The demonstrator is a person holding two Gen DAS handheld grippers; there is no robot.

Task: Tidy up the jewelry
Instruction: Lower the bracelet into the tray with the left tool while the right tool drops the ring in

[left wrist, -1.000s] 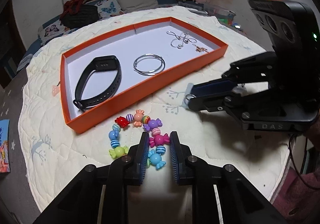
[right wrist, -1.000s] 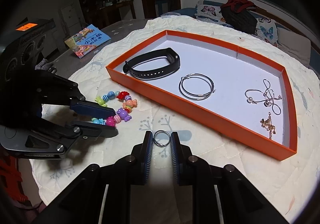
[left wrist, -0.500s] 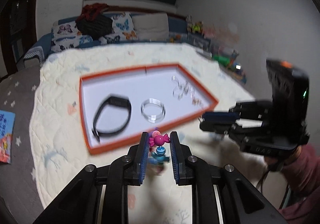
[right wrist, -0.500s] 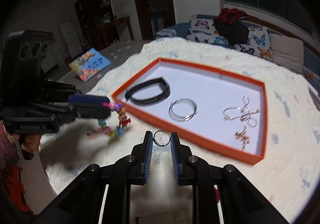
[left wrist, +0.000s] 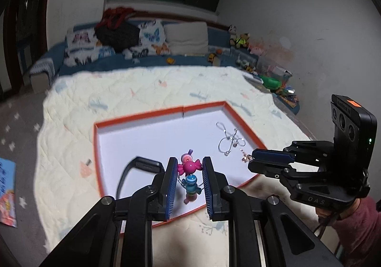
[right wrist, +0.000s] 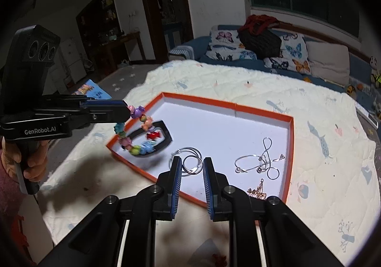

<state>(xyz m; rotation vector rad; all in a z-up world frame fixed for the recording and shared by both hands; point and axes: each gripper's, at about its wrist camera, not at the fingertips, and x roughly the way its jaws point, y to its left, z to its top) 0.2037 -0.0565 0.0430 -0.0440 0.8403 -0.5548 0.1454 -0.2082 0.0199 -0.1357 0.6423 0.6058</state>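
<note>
Left gripper [left wrist: 189,168] clamped, right gripper [right wrist: 192,165] clamped

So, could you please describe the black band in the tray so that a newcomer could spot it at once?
Find the orange-rimmed tray with a white floor on the cream quilt. At its near left end lies the black wristband, a closed flat loop. It is the only dark, broad strap there; the hoops and chains beside it are thin and shiny.

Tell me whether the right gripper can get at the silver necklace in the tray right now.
Probably not: the right gripper is shut on a small ring, though the path to the silver necklace looks clear.
</note>
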